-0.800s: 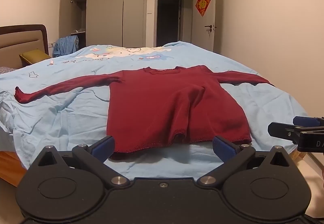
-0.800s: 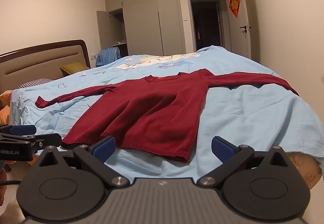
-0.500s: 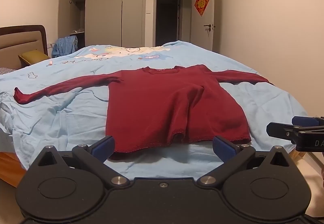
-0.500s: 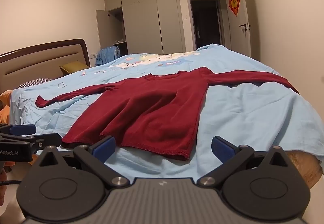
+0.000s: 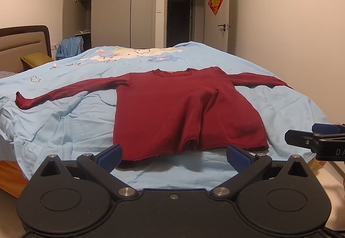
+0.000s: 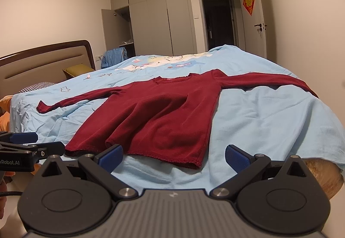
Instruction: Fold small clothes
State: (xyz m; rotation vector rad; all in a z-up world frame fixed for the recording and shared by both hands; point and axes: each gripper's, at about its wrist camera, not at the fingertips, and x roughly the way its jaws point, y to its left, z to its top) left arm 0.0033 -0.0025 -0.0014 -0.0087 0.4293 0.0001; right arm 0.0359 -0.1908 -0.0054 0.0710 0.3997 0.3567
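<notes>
A dark red long-sleeved sweater [image 5: 172, 106] lies flat on the light blue bedsheet [image 5: 64, 121], both sleeves spread out sideways and its hem toward me. In the right wrist view the same sweater [image 6: 155, 113] sits left of centre. My left gripper [image 5: 173, 155] hovers open just short of the hem, nothing between its blue pads. Off the bed's near right corner, my right gripper [image 6: 173, 156] is also open and empty. Each gripper shows at the edge of the other's view: the right gripper [image 5: 301, 137] and the left gripper [image 6: 43, 143].
The bed's wooden frame [image 5: 8, 173] shows under the sheet at the near left. A padded headboard [image 6: 43, 61] and a pillow [image 6: 77, 70] stand at the left. Wardrobe doors [image 5: 120, 11], one open, and an open room door [image 5: 217, 14] are at the back.
Both views have shifted only slightly; the sweater sits a touch lower in the left wrist view. Both grippers stay open.
</notes>
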